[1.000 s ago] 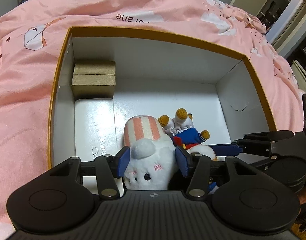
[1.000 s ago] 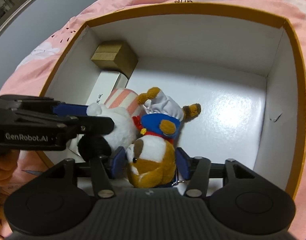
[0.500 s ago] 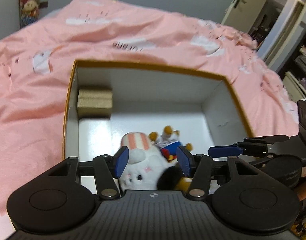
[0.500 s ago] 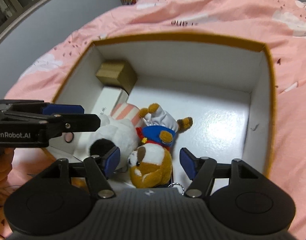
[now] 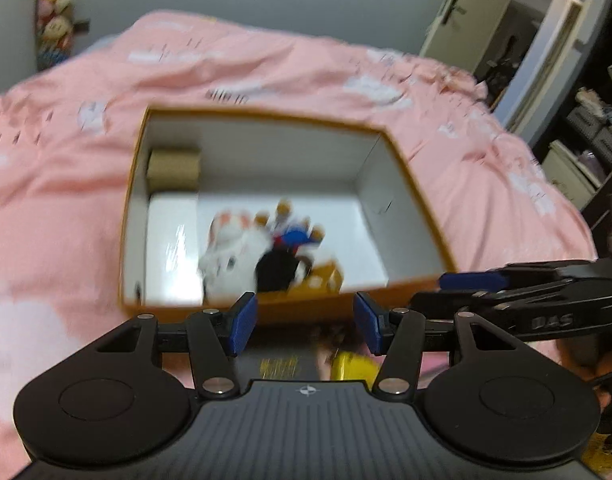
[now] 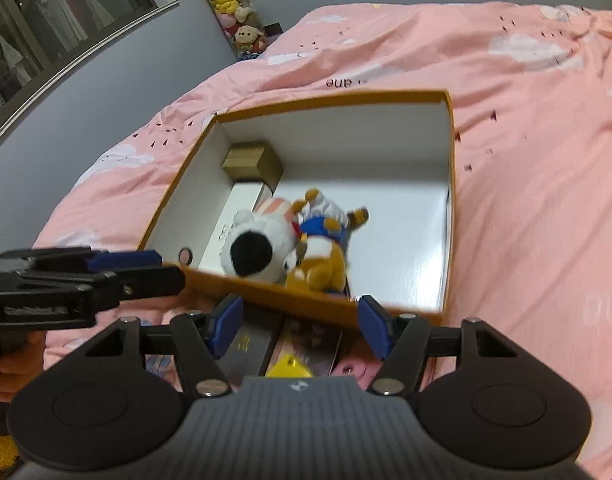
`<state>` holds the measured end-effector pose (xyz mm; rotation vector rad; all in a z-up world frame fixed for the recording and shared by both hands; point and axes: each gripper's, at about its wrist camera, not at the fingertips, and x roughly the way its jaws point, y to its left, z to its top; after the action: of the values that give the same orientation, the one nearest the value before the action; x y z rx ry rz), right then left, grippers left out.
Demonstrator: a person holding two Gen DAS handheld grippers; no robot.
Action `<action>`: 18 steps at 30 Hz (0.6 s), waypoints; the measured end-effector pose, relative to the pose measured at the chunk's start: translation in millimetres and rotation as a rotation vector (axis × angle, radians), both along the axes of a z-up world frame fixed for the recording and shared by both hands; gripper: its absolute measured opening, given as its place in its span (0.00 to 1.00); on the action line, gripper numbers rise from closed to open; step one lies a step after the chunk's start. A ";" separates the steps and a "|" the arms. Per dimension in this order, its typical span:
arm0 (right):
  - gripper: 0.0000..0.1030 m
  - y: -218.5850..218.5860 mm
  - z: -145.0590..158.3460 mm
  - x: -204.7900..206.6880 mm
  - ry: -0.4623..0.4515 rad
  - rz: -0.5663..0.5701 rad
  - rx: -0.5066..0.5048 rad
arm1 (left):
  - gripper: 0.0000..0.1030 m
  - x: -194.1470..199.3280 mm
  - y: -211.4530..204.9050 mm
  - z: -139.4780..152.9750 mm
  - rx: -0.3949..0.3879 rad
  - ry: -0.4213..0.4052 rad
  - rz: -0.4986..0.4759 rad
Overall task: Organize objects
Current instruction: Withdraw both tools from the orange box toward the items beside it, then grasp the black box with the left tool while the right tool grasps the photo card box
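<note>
— Which step are they on, would you say?

— Between items, I'd judge; the left gripper (image 5: 301,322) and the right gripper (image 6: 299,330) both stand part open with nothing between the pads, their jaws having just been opening; both have drawn back from the box (image 6: 448,184) since a second ago.

— And the toys?

— Ahead of both tools, down in the box; the white plush (image 6: 255,252) lies touching the brown plush (image 6: 320,266), near the wall closest to the grippers; a gold carton (image 6: 251,162) sits in the far left corner, a white carton (image 6: 239,210) just this side of it.

— What comes next?

— Probably another thing to fetch; under the fingers, short of the box, I see a dark flat package (image 6: 247,354) and a yellow item (image 6: 289,366), though blur hides what they are.

— Anything in the way?

— The box's near wall stands between those and the free floor; the pink bedspread (image 6: 526,200) is soft, so the box may tip if leaned upon.
</note>
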<state>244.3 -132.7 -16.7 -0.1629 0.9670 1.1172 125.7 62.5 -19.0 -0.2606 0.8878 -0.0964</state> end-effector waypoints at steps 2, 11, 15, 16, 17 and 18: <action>0.57 -2.1 -7.7 -3.7 0.018 0.000 -0.009 | 0.61 -3.9 3.7 -12.4 -0.017 0.038 0.024; 0.50 14.3 -53.6 -3.1 0.050 -0.004 -0.100 | 0.72 4.5 31.1 -73.2 -0.143 0.191 0.170; 0.50 17.8 -62.9 -1.2 0.062 0.003 -0.112 | 0.74 11.4 36.1 -94.8 -0.174 0.230 0.199; 0.50 18.8 -64.3 -1.2 0.062 0.007 -0.113 | 0.74 12.3 37.7 -98.9 -0.185 0.244 0.209; 0.50 19.9 -65.4 -1.2 0.060 0.010 -0.116 | 0.77 13.4 39.9 -102.6 -0.206 0.249 0.214; 0.50 21.0 -66.3 -1.3 0.056 0.014 -0.118 | 0.78 14.1 41.6 -104.4 -0.223 0.251 0.215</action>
<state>242.9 -111.7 -83.0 -0.2358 1.0844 1.0829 139.8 104.0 -123.5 -0.5839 1.0939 0.0392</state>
